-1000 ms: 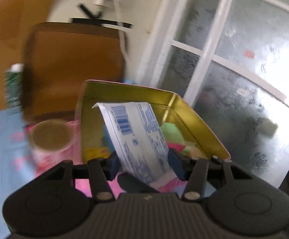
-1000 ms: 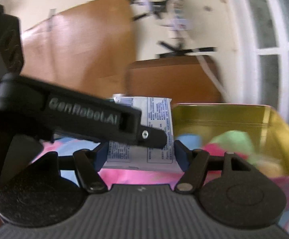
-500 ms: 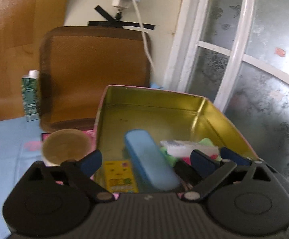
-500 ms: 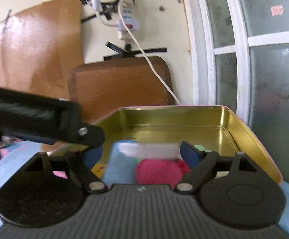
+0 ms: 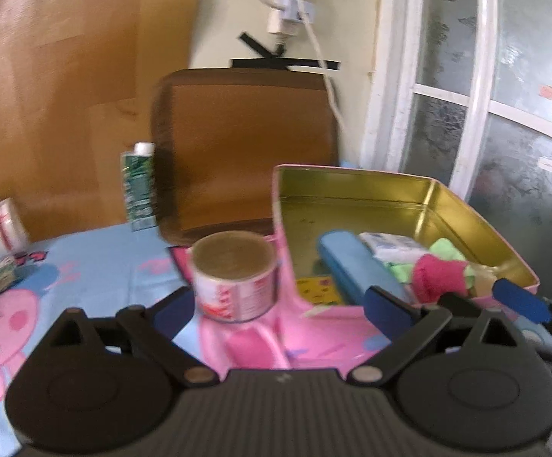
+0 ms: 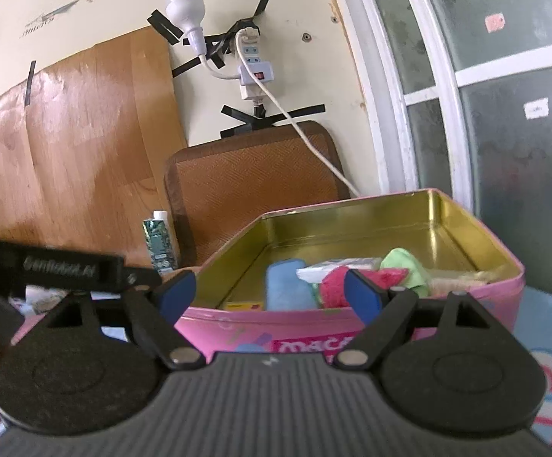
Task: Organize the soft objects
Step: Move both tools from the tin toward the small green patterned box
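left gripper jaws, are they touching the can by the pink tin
Apart. The left wrist view shows the left gripper with jaws wide open; the can stands between them with clear gaps on both sides.

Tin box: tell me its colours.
The tin box is pink outside, gold inside; right wrist view shows it best.

The tin box (image 6: pixel 477 228) at right of centre has a glossy gold metal inside and pink painted walls, holding a fuzzy red cloth (image 6: pixel 333 285) and a smooth matt blue case (image 6: pixel 287 285), while the brown mat (image 6: pixel 245 182) behind looks woven and rough.
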The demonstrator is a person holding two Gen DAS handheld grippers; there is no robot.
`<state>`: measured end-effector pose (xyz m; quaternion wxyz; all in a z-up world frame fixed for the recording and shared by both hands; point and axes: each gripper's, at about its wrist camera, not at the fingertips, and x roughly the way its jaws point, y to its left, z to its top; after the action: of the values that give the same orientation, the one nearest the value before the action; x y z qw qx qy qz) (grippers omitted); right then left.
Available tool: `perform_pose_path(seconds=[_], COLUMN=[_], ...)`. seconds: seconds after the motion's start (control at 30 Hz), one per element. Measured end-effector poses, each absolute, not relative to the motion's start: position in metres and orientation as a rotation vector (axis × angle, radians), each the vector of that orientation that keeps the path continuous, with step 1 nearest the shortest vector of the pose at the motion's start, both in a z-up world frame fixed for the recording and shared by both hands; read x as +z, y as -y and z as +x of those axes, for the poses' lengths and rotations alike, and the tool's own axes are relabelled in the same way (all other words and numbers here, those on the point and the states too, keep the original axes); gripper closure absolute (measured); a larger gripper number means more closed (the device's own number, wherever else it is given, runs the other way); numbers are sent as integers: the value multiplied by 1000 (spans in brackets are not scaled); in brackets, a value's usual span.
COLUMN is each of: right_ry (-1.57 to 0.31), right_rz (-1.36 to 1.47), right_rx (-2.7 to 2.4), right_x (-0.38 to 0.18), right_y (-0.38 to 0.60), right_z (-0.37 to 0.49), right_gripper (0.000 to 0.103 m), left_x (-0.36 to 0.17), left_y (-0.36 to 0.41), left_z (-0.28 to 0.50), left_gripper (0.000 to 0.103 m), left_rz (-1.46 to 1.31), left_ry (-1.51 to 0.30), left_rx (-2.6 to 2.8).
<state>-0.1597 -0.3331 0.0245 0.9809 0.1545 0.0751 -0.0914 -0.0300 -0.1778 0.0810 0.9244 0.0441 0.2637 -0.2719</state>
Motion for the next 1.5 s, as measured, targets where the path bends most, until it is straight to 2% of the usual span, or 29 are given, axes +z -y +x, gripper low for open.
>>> perform_pose_path(seconds=[0.23,0.7,0.97,1.27,1.5], right_ry=[-125,-110,-126,-187,-285], right_rz=[298,329,292,175,90], right_rx=[-164,-241,-212,-59,213], right_x=[31,34,36,40,48], right_y=[311,307,287,240,175], right_z=[-156,-166,-156,-131,-55], right_gripper=[17,17,17,17,17], left_x=[73,75,62,30,13], left_y=[143,140,114,32,-60], left_z=[-23,-50,-46,-21,-9], left_gripper=[4,6,5,5,4], left_rz=[57,129,116,76,-54], left_ry=[-563,-462,-477,-549,-547], left_rx=[-500,-613,-626,-482,-238])
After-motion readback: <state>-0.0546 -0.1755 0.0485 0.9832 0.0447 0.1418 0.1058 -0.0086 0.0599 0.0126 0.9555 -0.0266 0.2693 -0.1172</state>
